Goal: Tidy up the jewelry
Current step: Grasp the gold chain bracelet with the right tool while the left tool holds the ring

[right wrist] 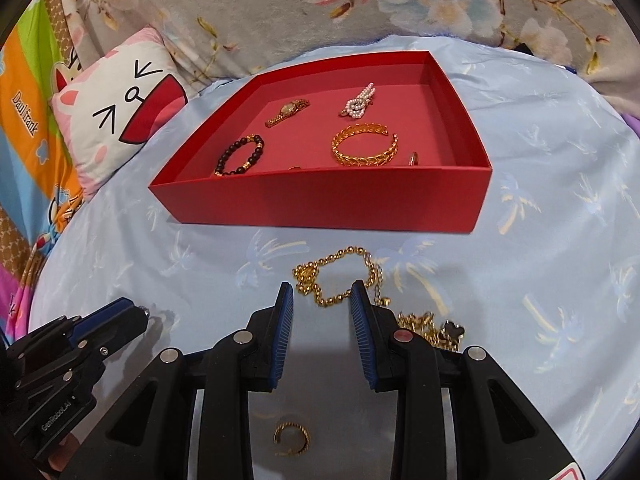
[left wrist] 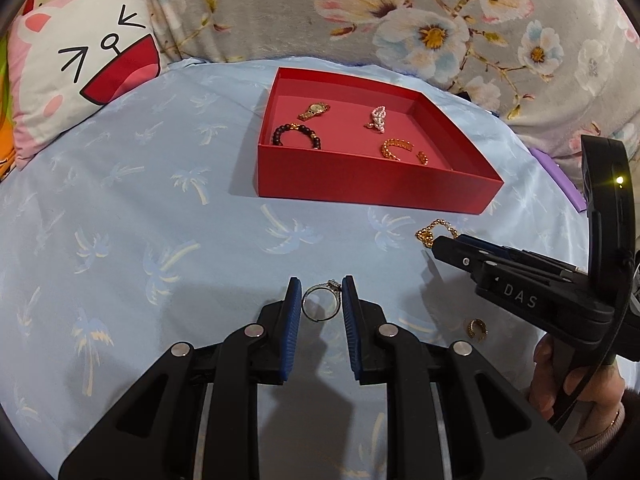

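My left gripper [left wrist: 321,300] is shut on a silver ring [left wrist: 333,285] with a small stone, holding it above the blue sheet; in the right wrist view its tip [right wrist: 136,314] shows at the lower left. My right gripper [right wrist: 322,300] stands open low over a gold bead chain [right wrist: 340,276], whose lower loop lies between the fingertips without being pinched. The red box [right wrist: 320,204] lies beyond, and holds a gold watch [right wrist: 286,112], a dark bead bracelet [right wrist: 240,156], a pearl clip [right wrist: 358,102] and a gold cuff [right wrist: 364,146]. From the left wrist view the right gripper [left wrist: 436,246] hovers by the chain [left wrist: 428,234].
A small gold open ring [right wrist: 291,438] lies on the sheet under my right gripper. A second gold chain with a black clover charm [right wrist: 444,330] lies by the right finger. A cat-face pillow [left wrist: 80,72] sits at the left and a floral blanket [left wrist: 400,12] bounds the far side.
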The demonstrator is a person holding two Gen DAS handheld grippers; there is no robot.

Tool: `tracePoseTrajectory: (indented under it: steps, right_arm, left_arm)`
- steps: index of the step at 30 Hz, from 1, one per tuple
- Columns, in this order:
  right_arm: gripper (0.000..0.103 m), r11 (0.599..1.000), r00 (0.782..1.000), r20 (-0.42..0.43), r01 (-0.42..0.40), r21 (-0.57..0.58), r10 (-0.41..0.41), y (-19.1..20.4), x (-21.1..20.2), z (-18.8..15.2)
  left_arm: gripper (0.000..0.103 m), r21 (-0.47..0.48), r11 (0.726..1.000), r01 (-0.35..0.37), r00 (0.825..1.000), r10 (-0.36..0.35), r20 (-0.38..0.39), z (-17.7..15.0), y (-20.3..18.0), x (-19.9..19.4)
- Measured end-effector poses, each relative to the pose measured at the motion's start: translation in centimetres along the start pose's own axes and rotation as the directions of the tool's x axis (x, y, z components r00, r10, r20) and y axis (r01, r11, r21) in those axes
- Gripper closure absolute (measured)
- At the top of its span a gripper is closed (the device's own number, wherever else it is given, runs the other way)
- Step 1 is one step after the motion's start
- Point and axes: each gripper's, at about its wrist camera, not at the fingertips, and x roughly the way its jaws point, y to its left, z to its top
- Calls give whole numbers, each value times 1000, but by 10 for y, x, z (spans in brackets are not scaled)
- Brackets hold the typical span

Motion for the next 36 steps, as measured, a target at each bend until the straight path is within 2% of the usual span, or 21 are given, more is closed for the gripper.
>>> tracePoseTrajectory:
  steps: [8, 11, 12, 14, 16, 24, 27, 29, 31, 33, 36]
  right_arm:
    - [76, 998, 999, 6, 51, -43, -51, 7, 11, 9]
    - [94, 999, 999, 7, 33, -18, -33, 2, 12, 11]
    - [94, 1000, 1000, 7, 24, -7, -24, -1, 12, 11]
    - [103, 1000, 999, 15, 30, -2, -30, -2, 9, 10]
    - [103, 999, 999, 17, 49, -3, -49, -2, 6, 8]
    - [103, 999, 996, 78, 43, 32, -45, -11, -31, 3]
    - [103, 999, 998, 55, 37, 9, -37, -10, -31, 4]
    - [91, 999, 999, 21, 31, 12, -31, -10, -22, 3]
    - [64, 999, 999, 6, 41, 5, -41, -8, -16, 2]
    - [58, 998, 998, 8, 60, -15, -60, -3, -11, 1]
    - [57, 996, 997, -8, 80, -38, -80, 2, -1, 2]
  left_arm:
    - [83, -22, 1000, 5, 1000, -5, -9, 2, 7, 7]
    - [83, -27, 1000, 6, 1000, -6, -12, 2, 8, 7]
    - [83, -28, 1000, 6, 1000, -7, -12, 2, 8, 7]
    - [83, -27, 1000, 6, 1000, -6, -11, 2, 8, 6]
    - [83, -26, 1000, 6, 1000, -6, -9, 2, 8, 5]
    - [83, -20, 1000, 14, 1000, -13, 11, 3, 2, -7]
    - [83, -16, 1000, 17, 1000, -17, 15, 2, -1, -10]
    - [83, -15, 1000, 20, 1000, -20, 18, 2, -3, -12]
    - [83, -12, 1000, 20, 1000, -20, 19, 1, -3, -14]
    - [83, -12, 1000, 19, 1000, -18, 18, 1, -3, -14]
    - [83, -19, 1000, 16, 1000, -16, 16, 3, 1, -12]
